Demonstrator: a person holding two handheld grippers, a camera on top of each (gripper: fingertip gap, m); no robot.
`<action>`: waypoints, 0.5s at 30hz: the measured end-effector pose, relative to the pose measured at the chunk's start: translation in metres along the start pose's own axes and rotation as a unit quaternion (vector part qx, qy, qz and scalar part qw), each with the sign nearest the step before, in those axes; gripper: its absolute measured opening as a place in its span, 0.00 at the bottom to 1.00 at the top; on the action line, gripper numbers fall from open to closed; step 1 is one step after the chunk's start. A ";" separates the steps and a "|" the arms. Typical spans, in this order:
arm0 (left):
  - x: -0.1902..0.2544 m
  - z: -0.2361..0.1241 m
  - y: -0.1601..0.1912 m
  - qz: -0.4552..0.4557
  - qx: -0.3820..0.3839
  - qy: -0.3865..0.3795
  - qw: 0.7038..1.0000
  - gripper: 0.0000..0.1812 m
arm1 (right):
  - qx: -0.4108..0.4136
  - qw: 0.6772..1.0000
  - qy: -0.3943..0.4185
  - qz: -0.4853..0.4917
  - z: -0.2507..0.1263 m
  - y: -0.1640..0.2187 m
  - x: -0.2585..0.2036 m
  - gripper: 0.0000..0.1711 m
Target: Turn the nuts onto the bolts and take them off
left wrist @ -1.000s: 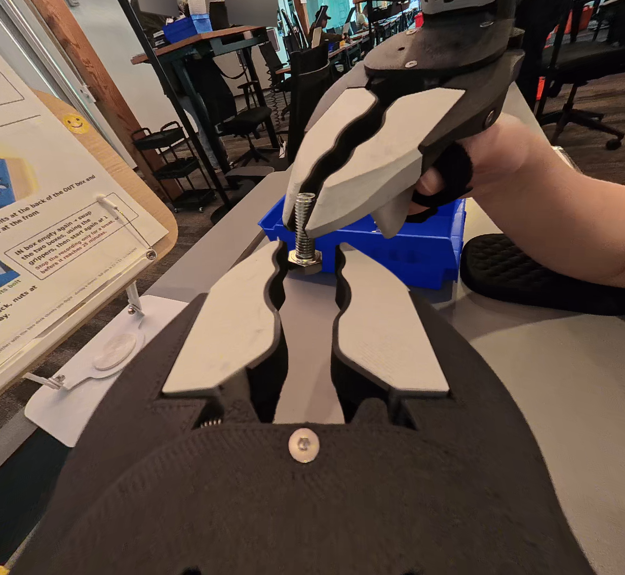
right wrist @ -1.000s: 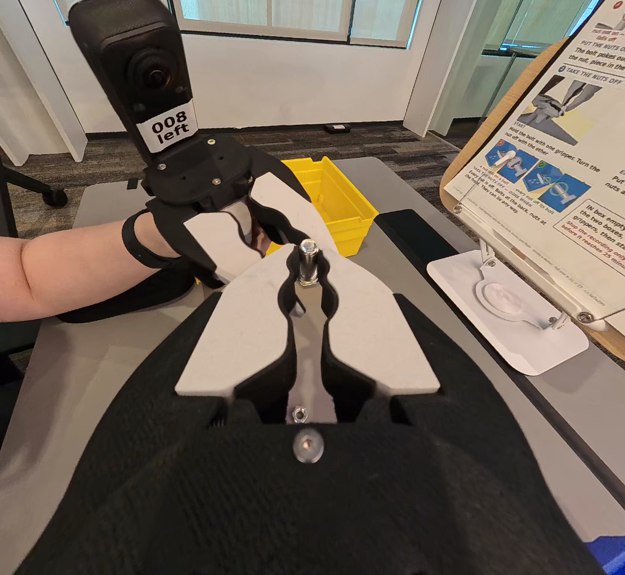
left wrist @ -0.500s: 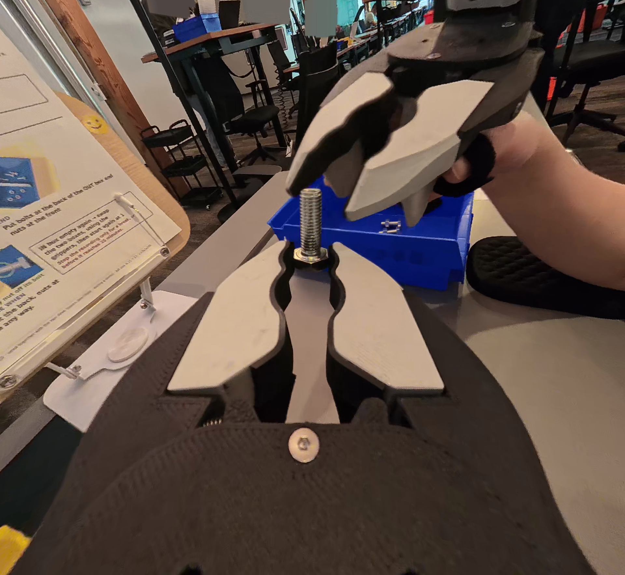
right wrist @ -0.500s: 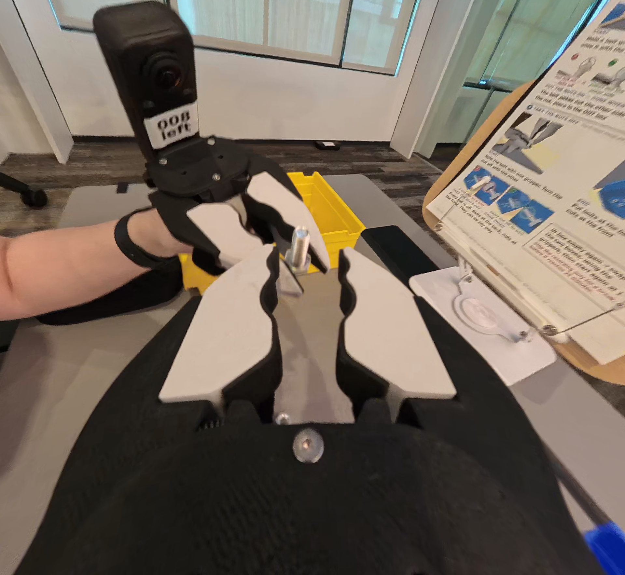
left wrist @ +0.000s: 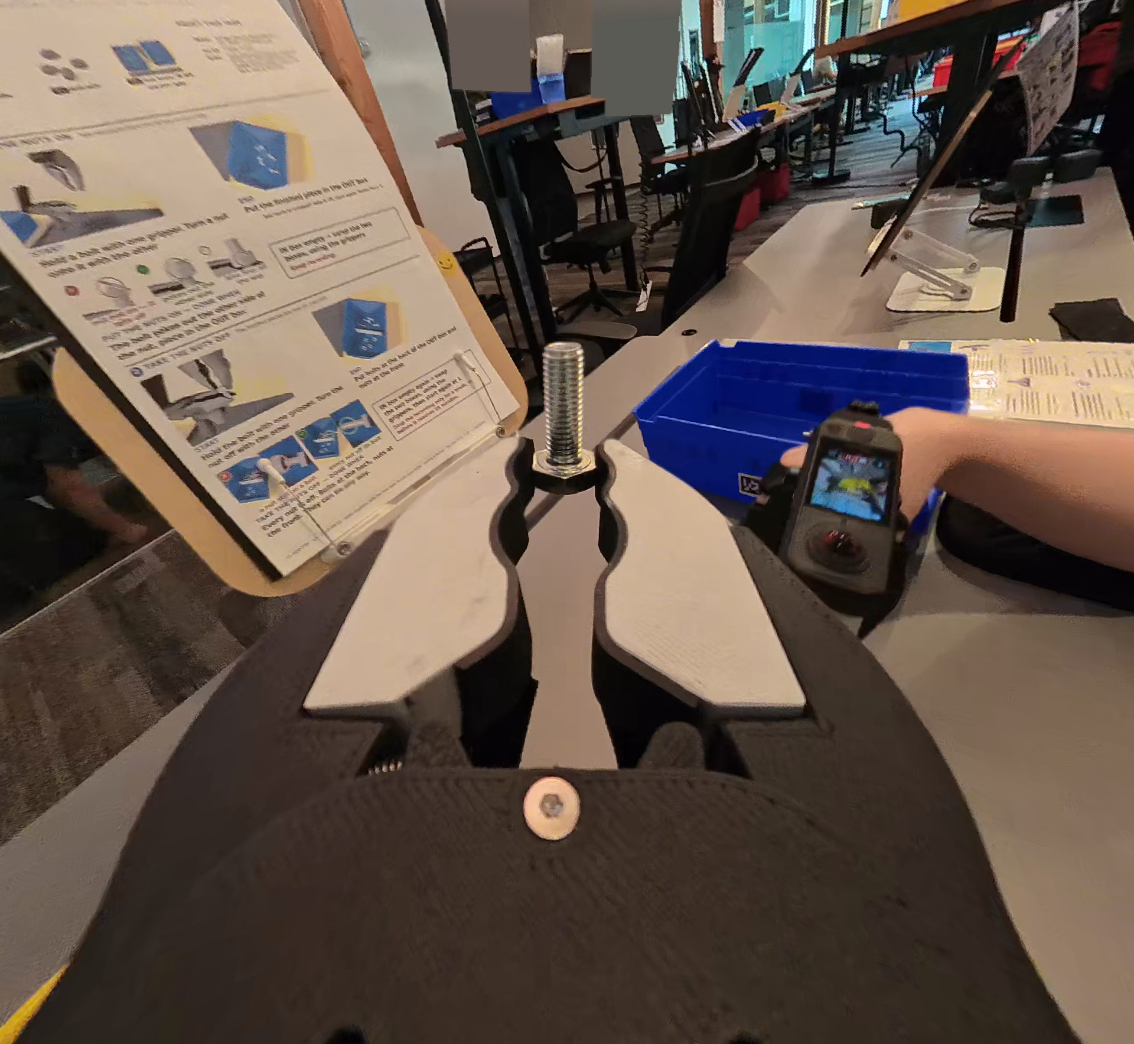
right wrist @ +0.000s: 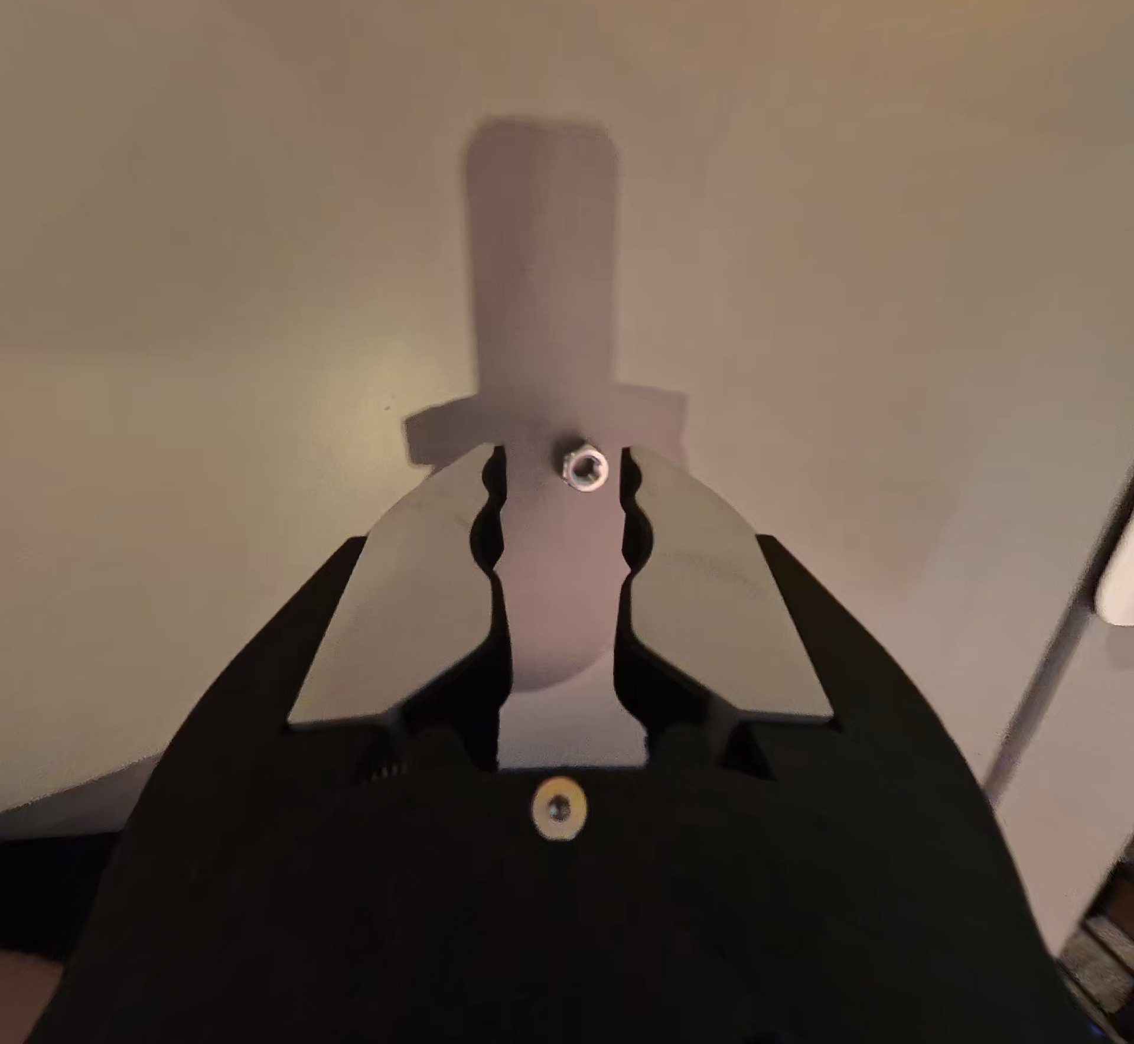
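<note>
In the left wrist view my left gripper (left wrist: 561,465) is shut on the hex head of a silver bolt (left wrist: 563,394). The bolt stands upright with its bare threads pointing up. My right gripper shows there from behind as a black camera body (left wrist: 850,517), low in front of the blue bin (left wrist: 798,400). In the right wrist view my right gripper (right wrist: 552,453) is open and points straight down at the grey table (right wrist: 245,339). A small silver nut (right wrist: 586,472) lies between its fingertips with its hole facing up, touching neither finger.
An instruction board (left wrist: 245,278) on a white stand leans at the left. A printed sheet (left wrist: 1043,382) lies behind the bin. A black pad (left wrist: 1012,560) is under the person's forearm. Chairs and desks stand beyond the table's far edge. My right fingertips sit around 30 centimeters from my left ones.
The right gripper opened, left the top of the bolt and swung down over the table by the blue bin, where the nut now shows. The left gripper kept the bolt and turned left.
</note>
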State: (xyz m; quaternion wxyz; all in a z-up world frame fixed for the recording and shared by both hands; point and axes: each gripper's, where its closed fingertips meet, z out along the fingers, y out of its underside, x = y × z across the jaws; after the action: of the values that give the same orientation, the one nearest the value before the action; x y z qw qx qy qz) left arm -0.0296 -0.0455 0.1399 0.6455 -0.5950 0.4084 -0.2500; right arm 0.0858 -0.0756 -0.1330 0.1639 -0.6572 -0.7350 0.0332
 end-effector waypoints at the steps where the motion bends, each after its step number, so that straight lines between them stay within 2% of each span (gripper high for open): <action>1: -0.002 -0.004 -0.002 -0.001 0.006 -0.003 1.000 0.10 | -0.008 1.000 -0.007 0.006 0.006 0.002 -0.001 0.21; 5: -0.003 -0.011 -0.008 -0.013 0.020 0.007 1.000 0.10 | -0.040 0.999 0.005 0.018 0.018 0.015 0.008 0.20; 10: 0.003 -0.009 -0.009 -0.010 0.019 0.021 1.000 0.10 | -0.043 0.998 -0.008 0.046 0.025 0.019 0.011 0.14; 15: 0.008 -0.005 -0.006 -0.013 0.009 0.035 0.999 0.10 | -0.031 0.997 -0.027 0.072 0.026 0.018 0.010 0.13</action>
State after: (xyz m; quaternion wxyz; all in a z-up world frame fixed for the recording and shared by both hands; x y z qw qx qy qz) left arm -0.0287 -0.0560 0.1442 0.6332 -0.5849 0.4209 -0.2826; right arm 0.0946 -0.0594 -0.1600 0.1214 -0.7119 -0.6906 0.0399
